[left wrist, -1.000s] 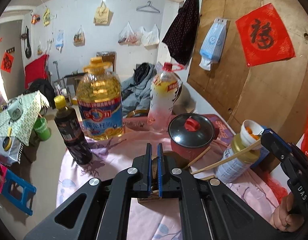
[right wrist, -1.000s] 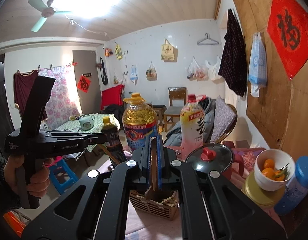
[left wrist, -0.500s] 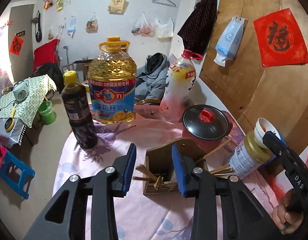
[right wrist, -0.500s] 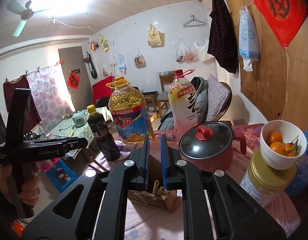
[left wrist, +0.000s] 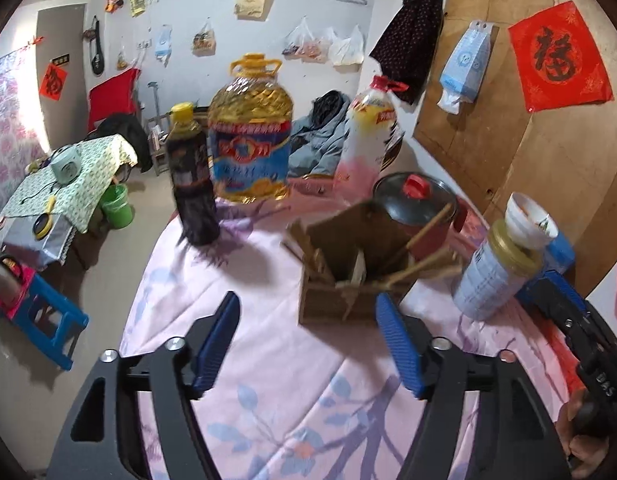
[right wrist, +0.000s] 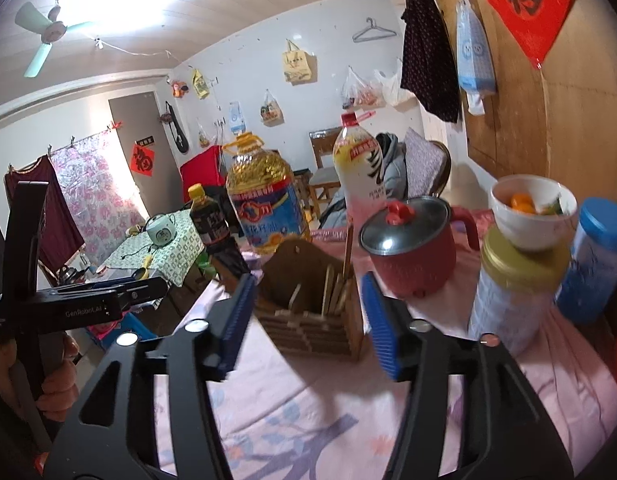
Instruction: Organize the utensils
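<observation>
A brown wooden utensil holder (left wrist: 340,300) stands on the pink flowered tablecloth (left wrist: 268,360). Wooden chopsticks (left wrist: 426,232) and flat wooden sticks (right wrist: 334,292) lean inside it. My left gripper (left wrist: 306,308) hovers just before the holder, its jaws opening, with nothing gripped. In the right wrist view the holder (right wrist: 320,320) sits just beyond my right gripper (right wrist: 308,284), whose jaws are also opening with nothing pressed between the pads. A hand holds the left gripper (right wrist: 80,304) at the left edge of that view. The right gripper's fingers (left wrist: 556,292) show at the right edge of the left wrist view.
Behind the holder stand a dark sauce bottle (left wrist: 192,176), a big oil jug (left wrist: 248,140), a drink bottle (left wrist: 364,140) and a red pot with a glass lid (right wrist: 408,248). To the right are a gold-lidded tin (right wrist: 512,292) bearing a white bowl (right wrist: 532,212), and a blue-lidded jar (right wrist: 596,260).
Both grippers went from shut to wide open. Each had a wooden stick pinched over the holder; both have let go and drawn back and down, so the holder now lies ahead of them.
</observation>
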A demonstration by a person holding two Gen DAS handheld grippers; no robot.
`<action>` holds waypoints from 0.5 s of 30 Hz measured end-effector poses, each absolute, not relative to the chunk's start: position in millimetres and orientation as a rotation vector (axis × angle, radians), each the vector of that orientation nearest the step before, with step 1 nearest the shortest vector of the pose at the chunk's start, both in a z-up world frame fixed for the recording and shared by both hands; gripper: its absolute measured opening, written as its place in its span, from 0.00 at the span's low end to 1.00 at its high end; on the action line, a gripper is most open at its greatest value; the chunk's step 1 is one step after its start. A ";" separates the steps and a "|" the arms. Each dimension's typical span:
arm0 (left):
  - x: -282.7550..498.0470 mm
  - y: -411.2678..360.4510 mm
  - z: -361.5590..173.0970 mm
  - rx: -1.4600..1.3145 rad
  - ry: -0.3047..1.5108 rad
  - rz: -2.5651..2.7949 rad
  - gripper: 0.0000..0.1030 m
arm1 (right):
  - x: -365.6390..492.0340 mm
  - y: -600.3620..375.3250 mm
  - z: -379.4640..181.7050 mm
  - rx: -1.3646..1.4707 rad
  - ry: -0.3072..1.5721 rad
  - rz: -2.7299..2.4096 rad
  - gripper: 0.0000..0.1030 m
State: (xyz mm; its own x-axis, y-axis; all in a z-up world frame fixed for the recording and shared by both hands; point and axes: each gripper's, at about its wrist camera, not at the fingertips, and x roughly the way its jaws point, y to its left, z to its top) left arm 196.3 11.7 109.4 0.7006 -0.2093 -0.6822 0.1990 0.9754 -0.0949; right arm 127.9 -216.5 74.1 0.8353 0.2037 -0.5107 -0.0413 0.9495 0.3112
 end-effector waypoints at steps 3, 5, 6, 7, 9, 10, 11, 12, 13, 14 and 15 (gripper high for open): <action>181.6 15.0 102.1 -0.009 0.773 -0.187 0.77 | 120.8 -216.3 70.1 0.295 0.582 0.135 0.68; 174.6 16.3 98.5 -0.004 0.780 -0.159 0.80 | 116.1 -216.9 67.2 0.301 0.597 0.144 0.70; 170.5 16.9 97.0 -0.001 0.782 -0.140 0.82 | 114.4 -217.3 66.5 0.303 0.602 0.149 0.71; 167.5 16.9 96.3 0.000 0.783 -0.127 0.83 | 113.3 -218.5 65.7 0.305 0.607 0.154 0.72; 159.3 16.6 94.3 0.002 0.786 -0.093 0.85 | 111.0 -222.3 63.5 0.312 0.618 0.168 0.74; 156.9 16.7 94.0 0.002 0.788 -0.080 0.86 | 109.8 -224.7 62.5 0.318 0.623 0.179 0.74; 153.3 16.3 93.0 0.000 0.789 -0.063 0.86 | 108.9 -225.6 62.1 0.321 0.628 0.187 0.74; 152.5 15.3 92.3 -0.001 0.791 -0.051 0.86 | 108.2 -228.8 60.3 0.324 0.638 0.200 0.74; 148.1 14.9 90.2 -0.005 0.793 -0.031 0.86 | 107.3 -230.3 59.0 0.322 0.645 0.210 0.75; 144.3 14.0 88.4 -0.010 0.796 -0.014 0.86 | 106.3 -231.9 57.1 0.318 0.654 0.221 0.75; 141.1 13.8 87.0 -0.014 0.799 -0.002 0.87 | 106.0 -233.0 55.4 0.312 0.662 0.232 0.75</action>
State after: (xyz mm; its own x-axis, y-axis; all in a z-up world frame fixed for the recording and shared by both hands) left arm 141.1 13.8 87.0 0.6972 -0.0072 -0.7169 -0.0035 0.9999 -0.0135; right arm 106.0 -233.0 55.4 0.7658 0.3080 -0.5646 -0.1112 0.9281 0.3554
